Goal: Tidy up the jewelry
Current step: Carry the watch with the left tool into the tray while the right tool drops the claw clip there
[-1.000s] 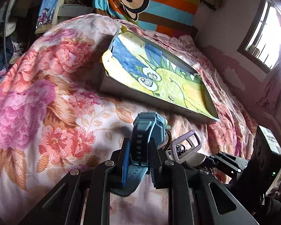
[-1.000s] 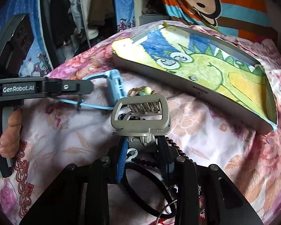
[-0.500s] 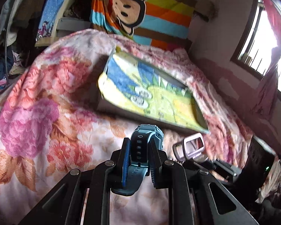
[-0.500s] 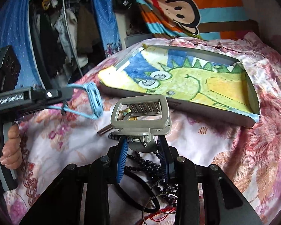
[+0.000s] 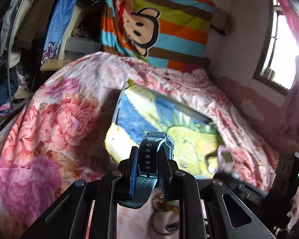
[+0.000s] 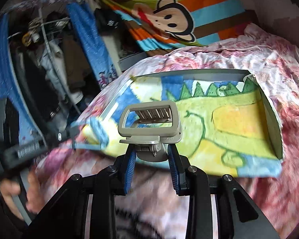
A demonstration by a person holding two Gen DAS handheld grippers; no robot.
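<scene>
Now lifted off the floral bedspread (image 5: 49,135), both hand-held grippers carry their loads toward the dinosaur-print tray (image 6: 239,119): left hand-held gripper (image 5: 149,166) clamps a blue watch (image 5: 155,149), right hand-held gripper (image 6: 151,159) apparently pinches a grey hair claw clip (image 6: 149,119).

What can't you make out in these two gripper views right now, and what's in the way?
- Left wrist view: the blue watch's face, turned away; the left gripper's fingers cover its strap.
- Left wrist view: the hair clip, smeared by motion blur.
- Left wrist view: a small brownish item below the fingers, blurred.
- Right wrist view: the hair clip's base, behind the right gripper's fingers.
- Right wrist view: the hand, blurred, edge-cropped.
</scene>
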